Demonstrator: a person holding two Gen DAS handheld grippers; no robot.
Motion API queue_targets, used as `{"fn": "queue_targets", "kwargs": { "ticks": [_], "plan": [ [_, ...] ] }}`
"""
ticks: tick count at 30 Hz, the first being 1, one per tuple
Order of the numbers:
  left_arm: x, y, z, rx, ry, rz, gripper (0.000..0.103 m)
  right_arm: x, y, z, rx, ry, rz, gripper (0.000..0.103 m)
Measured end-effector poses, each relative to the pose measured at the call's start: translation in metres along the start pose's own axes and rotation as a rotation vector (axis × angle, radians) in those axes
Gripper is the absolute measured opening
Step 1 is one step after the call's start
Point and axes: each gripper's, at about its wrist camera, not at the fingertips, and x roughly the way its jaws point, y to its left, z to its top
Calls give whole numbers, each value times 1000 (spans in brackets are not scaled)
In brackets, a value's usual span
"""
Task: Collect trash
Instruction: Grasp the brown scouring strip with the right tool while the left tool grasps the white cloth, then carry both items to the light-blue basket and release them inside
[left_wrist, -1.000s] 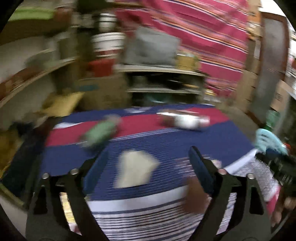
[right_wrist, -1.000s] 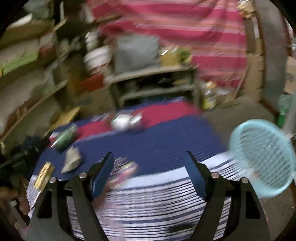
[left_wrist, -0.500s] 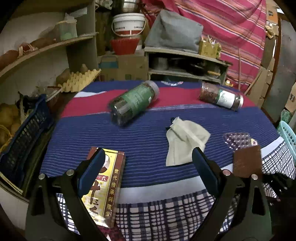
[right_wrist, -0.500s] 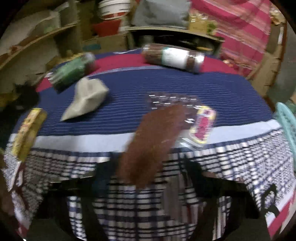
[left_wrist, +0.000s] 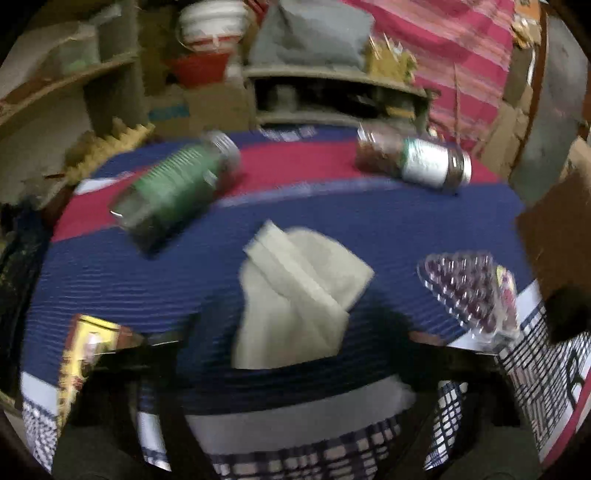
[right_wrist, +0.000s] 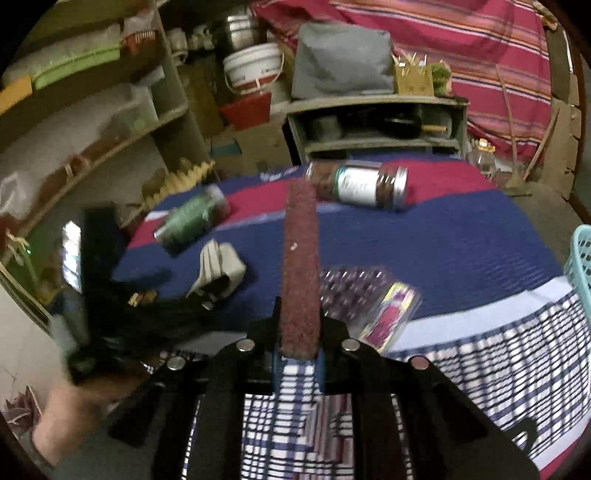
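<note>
Now the right gripper pinched a flat brown pad, which stood on edge and pointed away.
The blue basket waited off to its right; the left gripper looked wide around the cloth.

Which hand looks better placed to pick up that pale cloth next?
Left, probably. The left gripper is open right at the cloth, which lies between its fingers. The right gripper is shut on a brown pad.
</note>
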Motion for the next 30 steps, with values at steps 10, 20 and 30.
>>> {"fn": "queue_targets", "kwargs": {
  "ticks": [10, 20, 30],
  "plan": [
    [-68, -20, 0, -9, -150, -70, 8, -28, -39, 21, 69, -79, 4, 14],
    [-117, -97, 7, 14, -211, -174, 8, -90, -95, 30, 61, -210, -85, 14],
    [-99, -276, 46, 162, -217, -440, 9, -179, -290, 2, 259, -238, -513, 14]
  ]
}}
